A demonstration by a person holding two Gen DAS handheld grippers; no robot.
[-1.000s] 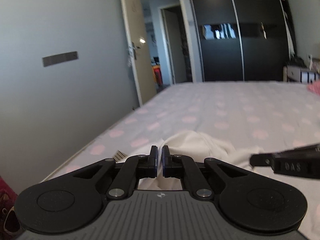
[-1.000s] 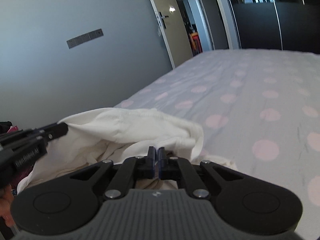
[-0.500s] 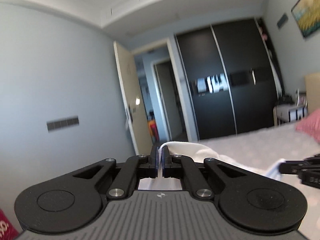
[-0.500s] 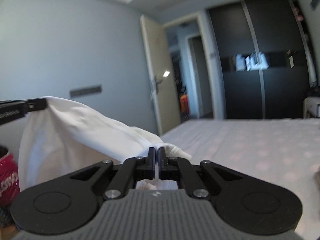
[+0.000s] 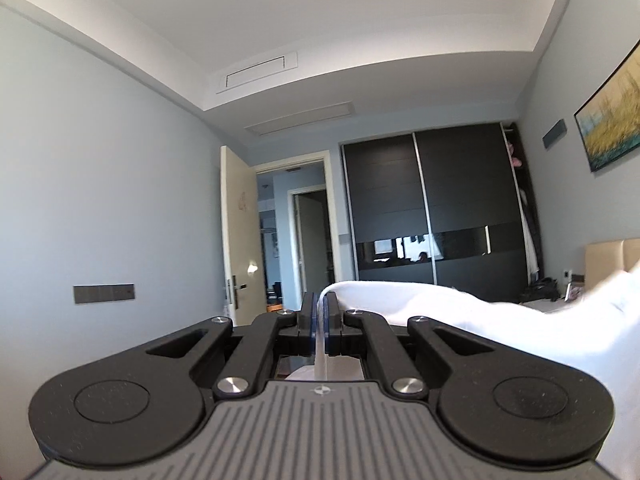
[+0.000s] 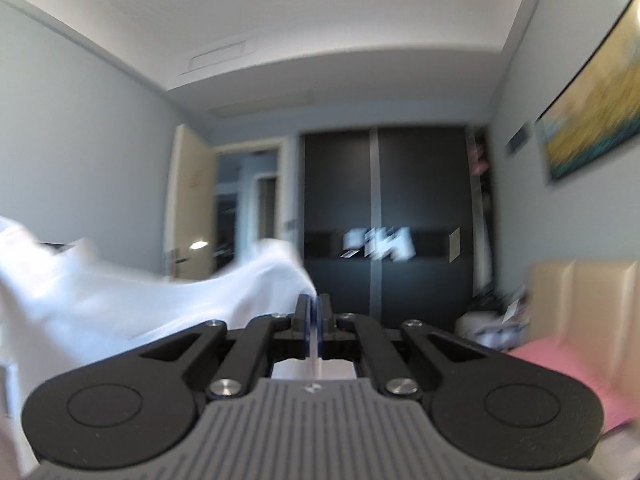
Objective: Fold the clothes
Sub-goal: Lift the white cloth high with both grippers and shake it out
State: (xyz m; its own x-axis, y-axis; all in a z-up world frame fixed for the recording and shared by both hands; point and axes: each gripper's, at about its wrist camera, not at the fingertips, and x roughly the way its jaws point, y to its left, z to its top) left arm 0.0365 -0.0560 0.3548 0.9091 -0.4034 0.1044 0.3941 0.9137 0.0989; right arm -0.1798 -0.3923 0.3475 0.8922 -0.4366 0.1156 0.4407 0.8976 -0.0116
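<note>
A white garment is held up in the air between both grippers. In the left wrist view my left gripper is shut on one edge of it, and the cloth stretches away to the right. My right gripper is shut on another edge in the right wrist view, where the white garment billows off to the left. That view is blurred by motion. The bed surface is hidden below both cameras, and neither gripper shows in the other's view.
A dark sliding wardrobe fills the far wall, with an open door to its left. A beige headboard and pink bedding lie at the right. A framed painting hangs on the right wall.
Both grippers have lifted high off the bed with the garment, and the cameras now tilt up to the ceiling. The cloth has been pulled out wider between them.
</note>
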